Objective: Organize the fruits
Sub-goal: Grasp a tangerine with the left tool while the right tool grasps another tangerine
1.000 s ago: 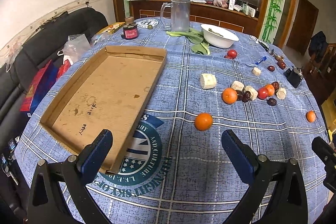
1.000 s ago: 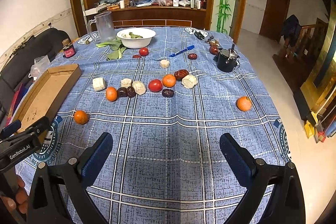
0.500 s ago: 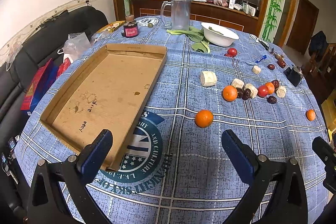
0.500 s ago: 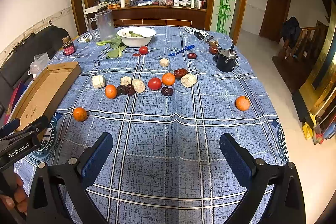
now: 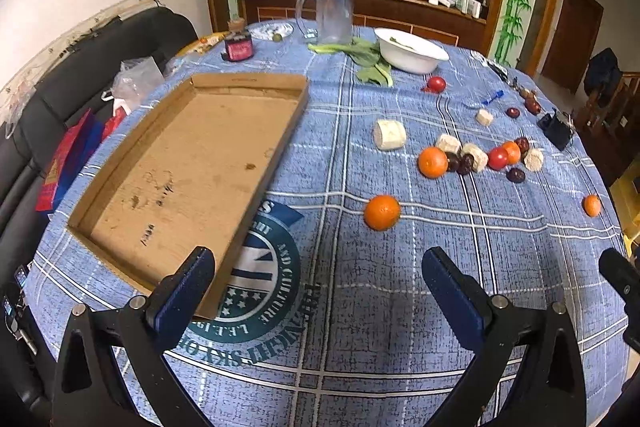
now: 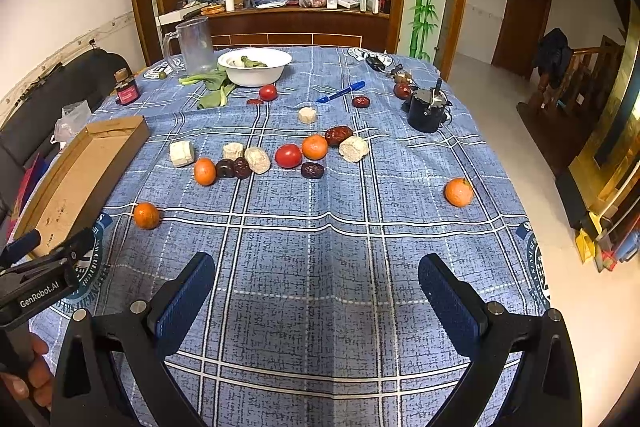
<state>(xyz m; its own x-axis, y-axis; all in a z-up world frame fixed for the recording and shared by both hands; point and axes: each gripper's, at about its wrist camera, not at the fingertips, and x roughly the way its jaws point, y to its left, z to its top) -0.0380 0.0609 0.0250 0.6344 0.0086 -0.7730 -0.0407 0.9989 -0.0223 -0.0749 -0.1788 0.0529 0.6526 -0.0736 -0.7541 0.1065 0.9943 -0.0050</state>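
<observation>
Fruits lie scattered on a blue checked tablecloth. The nearest orange (image 5: pixel 381 212) sits right of an empty cardboard tray (image 5: pixel 188 171); it also shows in the right wrist view (image 6: pixel 146 215). A cluster of oranges, red tomatoes, dark dates and pale chunks (image 5: pixel 476 159) lies further back, and shows in the right wrist view (image 6: pixel 276 157). A lone orange (image 6: pixel 459 191) lies at the right. My left gripper (image 5: pixel 320 287) is open and empty above the near cloth. My right gripper (image 6: pixel 316 291) is open and empty too.
At the back stand a white bowl (image 6: pixel 256 67), a clear jug (image 6: pixel 195 45), green leaves (image 6: pixel 212 85), a dark red jar (image 6: pixel 127 91), a blue pen (image 6: pixel 340 91) and a black cup (image 6: pixel 426 113). A black sofa (image 5: pixel 60 75) runs along the table's left.
Both views have shifted only slightly; the table appears a little lower in frame. Nothing on the table has moved and both grippers stay open.
</observation>
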